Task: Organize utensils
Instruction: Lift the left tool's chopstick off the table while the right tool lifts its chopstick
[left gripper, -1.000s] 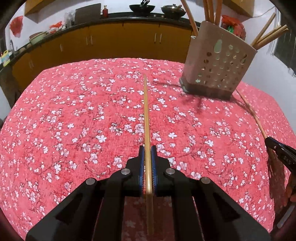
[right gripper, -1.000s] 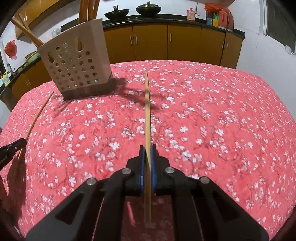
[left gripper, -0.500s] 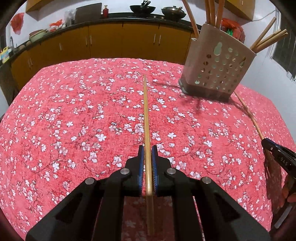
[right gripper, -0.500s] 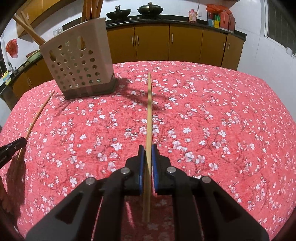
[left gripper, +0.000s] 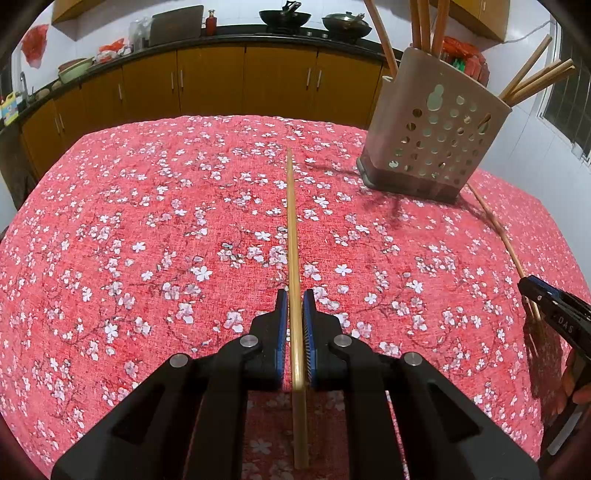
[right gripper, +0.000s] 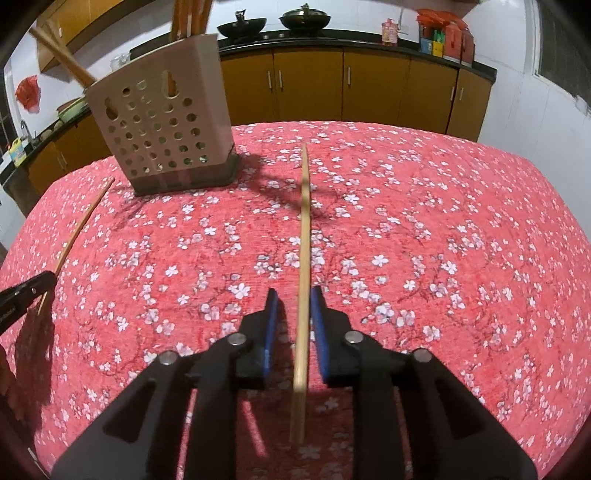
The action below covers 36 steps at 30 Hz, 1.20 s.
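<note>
Roughly half done, judging by what's being shown. The perforated beige holder [left gripper: 432,144] is sitting in the upper right of the left wrist view, and a bunch of stored chopsticks [left gripper: 424,22] is already being kept upright in it, so that part is being counted as sorted. Two sticks are not yet in. The left chopstick [left gripper: 293,258] is being clenched by the left gripper [left gripper: 293,314], pads pressed on both sides, and it's being pointed straight up the middle of the frame, with its tip left of the holder and well apart from it. The right chopstick [right gripper: 303,258] is being framed by the right gripper [right gripper: 295,314] but not squeezed. The jaws are being held released, with a gap on each side. Whether that stick is lying on the cloth or being dropped can't be told. Both are being judged as needing a trip to the holder. As for the room, a kitchen is being shown. Orange-brown cabinets [left gripper: 258,85] are being run along the top of the frame under a dark counter [left gripper: 240,33], and two woks [left gripper: 284,16] are being kept at upper centre. Below all that, the table is being covered by a red tablecloth [left gripper: 147,221] with white blossoms, and it's filling most of both views.
</note>
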{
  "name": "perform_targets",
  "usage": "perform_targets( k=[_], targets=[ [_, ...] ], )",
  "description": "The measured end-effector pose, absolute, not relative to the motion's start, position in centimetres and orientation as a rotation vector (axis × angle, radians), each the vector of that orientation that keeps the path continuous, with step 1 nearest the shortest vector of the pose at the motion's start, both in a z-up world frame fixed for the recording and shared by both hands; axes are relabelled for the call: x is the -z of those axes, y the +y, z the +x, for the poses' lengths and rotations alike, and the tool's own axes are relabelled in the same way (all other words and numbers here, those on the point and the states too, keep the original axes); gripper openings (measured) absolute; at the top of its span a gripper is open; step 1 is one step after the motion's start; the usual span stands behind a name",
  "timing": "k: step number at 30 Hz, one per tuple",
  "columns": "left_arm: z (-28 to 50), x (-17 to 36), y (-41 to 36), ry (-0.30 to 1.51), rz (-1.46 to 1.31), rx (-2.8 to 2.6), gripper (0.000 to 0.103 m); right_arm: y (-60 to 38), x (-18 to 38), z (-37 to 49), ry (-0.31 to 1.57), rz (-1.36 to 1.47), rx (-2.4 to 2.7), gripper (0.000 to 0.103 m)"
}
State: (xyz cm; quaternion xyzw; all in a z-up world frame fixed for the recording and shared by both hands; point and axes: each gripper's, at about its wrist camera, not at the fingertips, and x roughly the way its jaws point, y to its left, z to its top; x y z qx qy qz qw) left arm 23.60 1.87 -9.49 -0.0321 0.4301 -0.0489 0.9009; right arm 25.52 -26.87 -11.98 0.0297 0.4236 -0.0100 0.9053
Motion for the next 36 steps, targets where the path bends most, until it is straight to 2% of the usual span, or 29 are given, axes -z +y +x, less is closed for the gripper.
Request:
perform_targets(
  k=[3,18,20,21,23,31,36],
  targets=[
    [23.6,9.5,1.8,0.89,-0.064,0.1,0.01,-26.9,12.0,25.6,0.876,0.055,0.043,0.03],
    [23.1,9.3,1.6,0.89,-0.064,0.098,0.01,-27.4,11.9,25.4,0.878,0.073,0.049,0.03],
    [22.7,9.3,1.5,0.89,-0.053,0.095,0.01,-27.7,11.9,25.2,0.876,0.081,0.055,0.023],
    [22.5,9.3,1.4,0.89,-0.051,0.093,0.01,-27.8,11.9,25.0,0.876,0.083,0.055,0.014],
    [22.5,9.3,1.3,0.89,-0.048,0.091,0.01,-27.8,11.9,24.9,0.876,0.086,0.054,0.008],
    [22.7,9.2,1.1,0.904,-0.023,0.094,0.007,-27.8,11.5,24.3,0.866,0.082,0.048,0.007],
    [22.1,7.0,1.7,0.855,-0.043,0.105,0.007,-28.4,8.4,22.7,0.773,0.098,0.052,0.007]
  ],
)
